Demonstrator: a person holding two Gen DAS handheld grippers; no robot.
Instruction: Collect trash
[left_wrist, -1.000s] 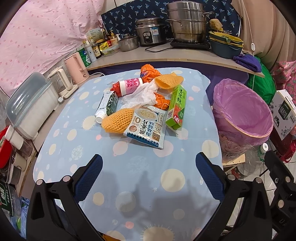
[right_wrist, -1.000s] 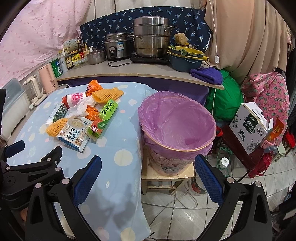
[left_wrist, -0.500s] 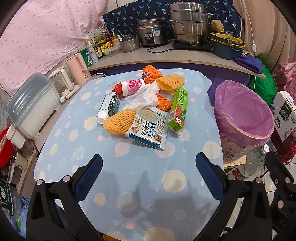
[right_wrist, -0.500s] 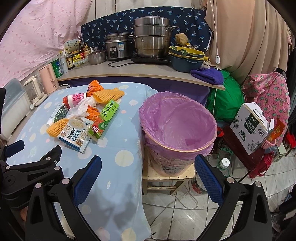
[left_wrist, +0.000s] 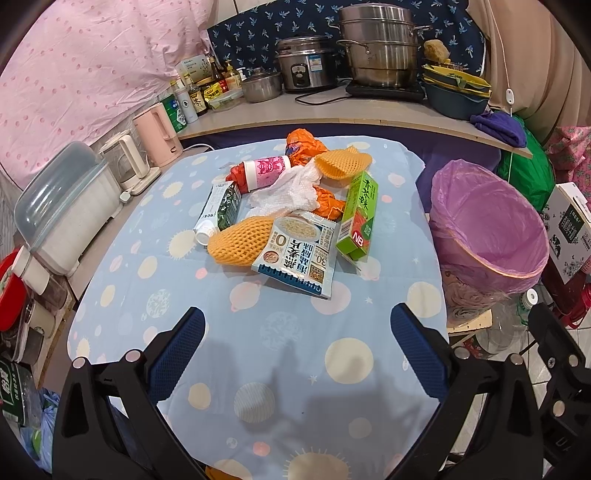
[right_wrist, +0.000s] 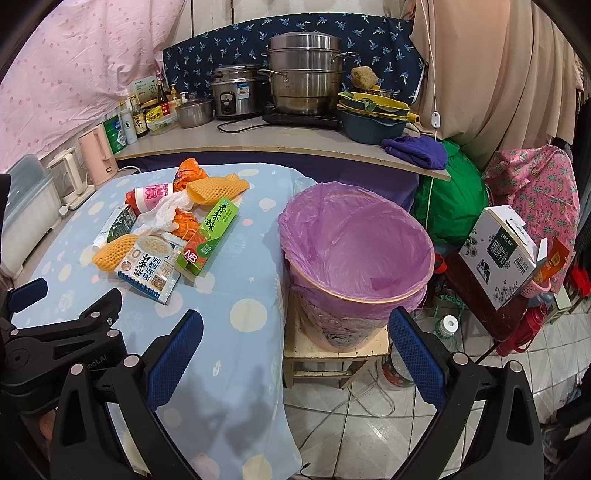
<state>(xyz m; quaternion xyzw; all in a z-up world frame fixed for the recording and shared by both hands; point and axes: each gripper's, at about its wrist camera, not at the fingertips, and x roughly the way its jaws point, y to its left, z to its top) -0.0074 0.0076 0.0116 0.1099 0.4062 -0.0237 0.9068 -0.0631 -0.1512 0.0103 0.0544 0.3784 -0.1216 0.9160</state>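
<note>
nothing collected yet: heap of cartons, wrappers and orange foam nets (left_wrist: 291, 214) untouched mid-table on the blue spotted cloth (left_wrist: 280, 339), purple-lined bin (right_wrist: 354, 254) empty alongside, left gripper (left_wrist: 295, 354) and right gripper (right_wrist: 291, 354) both spread wide, empty.

bare cloth (left_wrist: 280, 332) before trash pile (left_wrist: 291, 210); bin (right_wrist: 354, 236) unobstructed.

We see a wooden counter (left_wrist: 332, 112) across the upper frame. At upper centre a stacked steel steamer pot (left_wrist: 378, 44) stands just right of a rice cooker (left_wrist: 304, 62), with a small lidded pot (left_wrist: 260, 85) to its left. Bottles (left_wrist: 192, 96) cluster at upper left above a pink kettle (left_wrist: 159, 133). A purple cloth (right_wrist: 415, 149) lies on the counter's right end. At right, a printed carton (right_wrist: 498, 254) stands on the floor.
</note>
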